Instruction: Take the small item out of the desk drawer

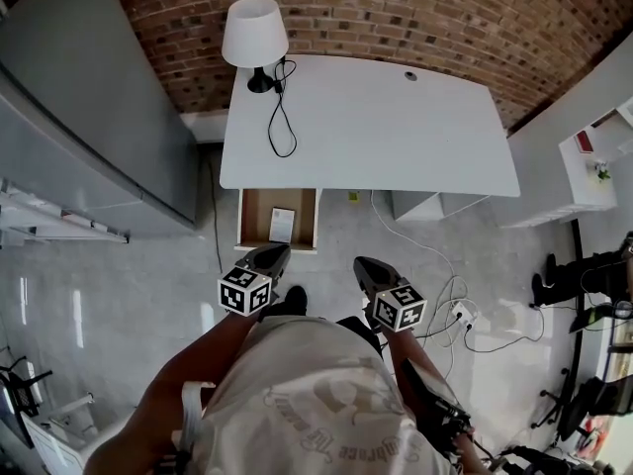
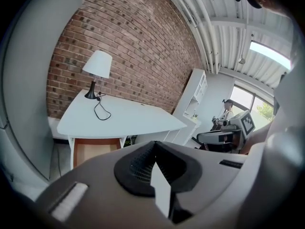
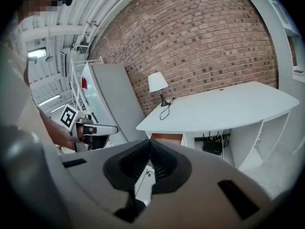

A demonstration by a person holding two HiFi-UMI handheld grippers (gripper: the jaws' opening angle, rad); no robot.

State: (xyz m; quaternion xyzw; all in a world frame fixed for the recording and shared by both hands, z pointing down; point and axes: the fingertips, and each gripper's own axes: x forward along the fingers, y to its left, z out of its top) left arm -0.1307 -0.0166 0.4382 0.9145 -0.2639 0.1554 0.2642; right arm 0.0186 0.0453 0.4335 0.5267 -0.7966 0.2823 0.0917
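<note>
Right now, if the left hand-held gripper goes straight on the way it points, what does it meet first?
Most likely the open desk drawer, directly ahead of the left hand-held gripper with nothing between. Whether it strikes the front edge or clears it toward the small item inside is unclear.

A white desk (image 1: pixel 396 137) is standing against the brick wall (image 1: pixel 396 8). A lamp (image 1: pixel 255 33) is sitting at its back left corner, its cord (image 1: pixel 282 117) trailing in a loop over the top. Under the left front edge a drawer (image 1: pixel 253 214) is hanging open, with a small pale item (image 1: pixel 282 224) lying flat inside. Cables (image 1: pixel 435 275) are straggling over the floor (image 1: pixel 129 295).
</note>
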